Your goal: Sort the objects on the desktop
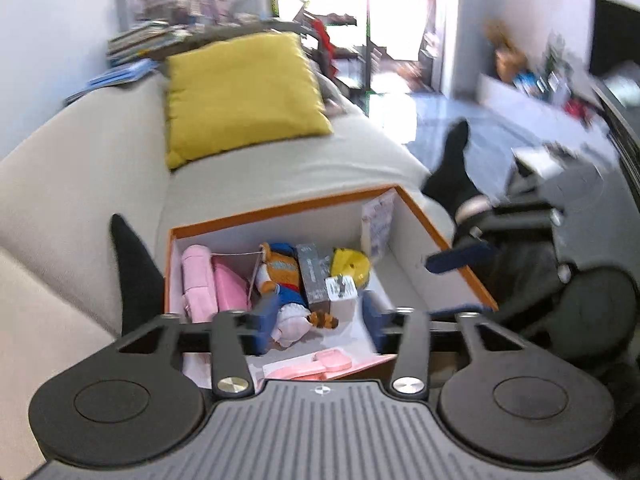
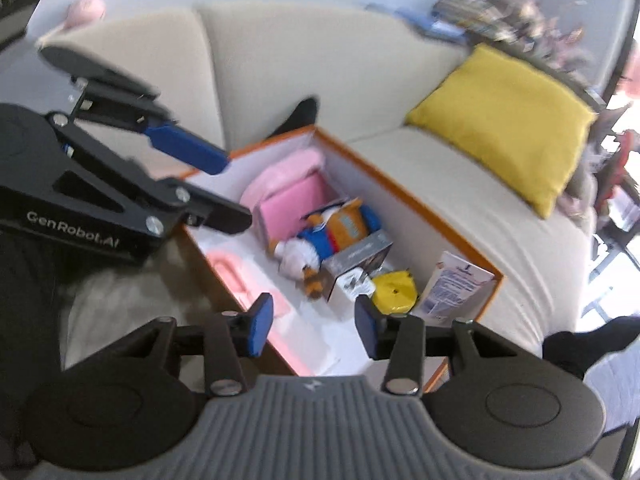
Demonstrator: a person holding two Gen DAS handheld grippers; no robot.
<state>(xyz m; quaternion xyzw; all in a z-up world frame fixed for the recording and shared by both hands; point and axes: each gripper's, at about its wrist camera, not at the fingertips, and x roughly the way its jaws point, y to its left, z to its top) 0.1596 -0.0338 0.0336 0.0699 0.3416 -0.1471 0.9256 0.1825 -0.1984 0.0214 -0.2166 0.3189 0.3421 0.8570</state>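
Observation:
An orange-rimmed box (image 1: pixel 420 216) (image 2: pixel 404 192) sits on the sofa and holds a plush doll (image 1: pixel 280 280) (image 2: pixel 328 232), a pink pouch (image 1: pixel 196 280) (image 2: pixel 280 172), a grey carton (image 1: pixel 316 276) (image 2: pixel 356 256), a yellow round thing (image 1: pixel 352 264) (image 2: pixel 396 292), a white leaflet (image 1: pixel 378 224) (image 2: pixel 452 284) and a pink flat item (image 1: pixel 320 364) (image 2: pixel 228 272). My left gripper (image 1: pixel 316 320) is open and empty above the box's near end. My right gripper (image 2: pixel 312 320) is open and empty over the box's other side. Each gripper shows in the other's view, the right (image 1: pixel 460 258) and the left (image 2: pixel 188 152).
A yellow cushion (image 1: pixel 240 96) (image 2: pixel 508 120) lies on the beige sofa (image 1: pixel 80 168) (image 2: pixel 280 60). Books are stacked behind the sofa (image 1: pixel 136 40). A person's black-socked feet (image 1: pixel 452 168) (image 2: pixel 576 344) flank the box.

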